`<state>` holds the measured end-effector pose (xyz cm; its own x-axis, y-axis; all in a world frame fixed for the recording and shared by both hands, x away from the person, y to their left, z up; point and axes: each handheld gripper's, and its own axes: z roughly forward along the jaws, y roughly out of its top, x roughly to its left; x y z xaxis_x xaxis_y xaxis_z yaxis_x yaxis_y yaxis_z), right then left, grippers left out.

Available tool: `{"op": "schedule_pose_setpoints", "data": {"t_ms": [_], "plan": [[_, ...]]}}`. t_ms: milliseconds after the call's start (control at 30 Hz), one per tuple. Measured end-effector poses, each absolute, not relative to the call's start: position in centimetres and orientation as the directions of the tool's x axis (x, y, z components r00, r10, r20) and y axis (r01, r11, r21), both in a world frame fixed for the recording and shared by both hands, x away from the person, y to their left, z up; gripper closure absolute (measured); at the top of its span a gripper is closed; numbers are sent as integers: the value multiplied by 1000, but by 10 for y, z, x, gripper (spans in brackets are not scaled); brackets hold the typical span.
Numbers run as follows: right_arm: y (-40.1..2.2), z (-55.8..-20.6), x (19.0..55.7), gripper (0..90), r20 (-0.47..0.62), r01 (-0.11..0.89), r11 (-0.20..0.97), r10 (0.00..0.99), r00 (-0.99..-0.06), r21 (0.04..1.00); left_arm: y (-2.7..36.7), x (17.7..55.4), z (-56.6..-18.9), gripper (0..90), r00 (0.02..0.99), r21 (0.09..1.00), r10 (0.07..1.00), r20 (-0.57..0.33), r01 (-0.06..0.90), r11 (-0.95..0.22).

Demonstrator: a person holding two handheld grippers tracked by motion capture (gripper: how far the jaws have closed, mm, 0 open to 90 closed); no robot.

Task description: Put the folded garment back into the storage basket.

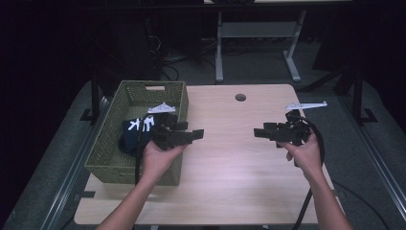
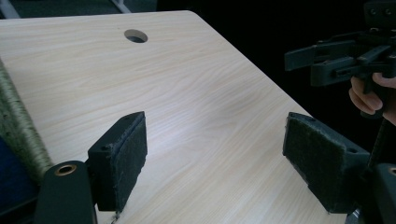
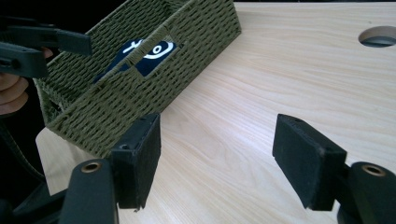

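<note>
Left gripper: held above the desk beside the basket, pointing right, jaws apart, empty. Right gripper: held over the desk's right side, pointing left, jaws apart, empty. Green woven basket: desk's left side, containing navy cloth with white markings.

High view overhead, facing forward; both gripper views low, close, sharing table.

white markings on dark blue cloth in green woven basket, not legible as text
</note>
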<state>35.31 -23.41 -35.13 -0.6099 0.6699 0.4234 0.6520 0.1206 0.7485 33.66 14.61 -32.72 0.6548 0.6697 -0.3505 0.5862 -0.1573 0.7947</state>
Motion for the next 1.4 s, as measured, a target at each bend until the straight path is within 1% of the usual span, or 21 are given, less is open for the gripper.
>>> {"op": "schedule_pose_setpoints", "data": {"t_ms": [733, 867, 1400], "plan": [[-269, -376, 334, 323, 430, 679, 92, 710, -557, 728, 116, 321, -342, 212, 706, 795, 621, -341, 569, -210], [-276, -384, 328, 321, 429, 682, 88, 717, -550, 726, 109, 317, -344, 209, 720, 796, 599, -351, 566, -215], [-296, -404, 305, 315, 408, 687, 89, 747, -526, 721, 87, 302, -359, 202, 753, 799, 565, -336, 546, -253]]}}
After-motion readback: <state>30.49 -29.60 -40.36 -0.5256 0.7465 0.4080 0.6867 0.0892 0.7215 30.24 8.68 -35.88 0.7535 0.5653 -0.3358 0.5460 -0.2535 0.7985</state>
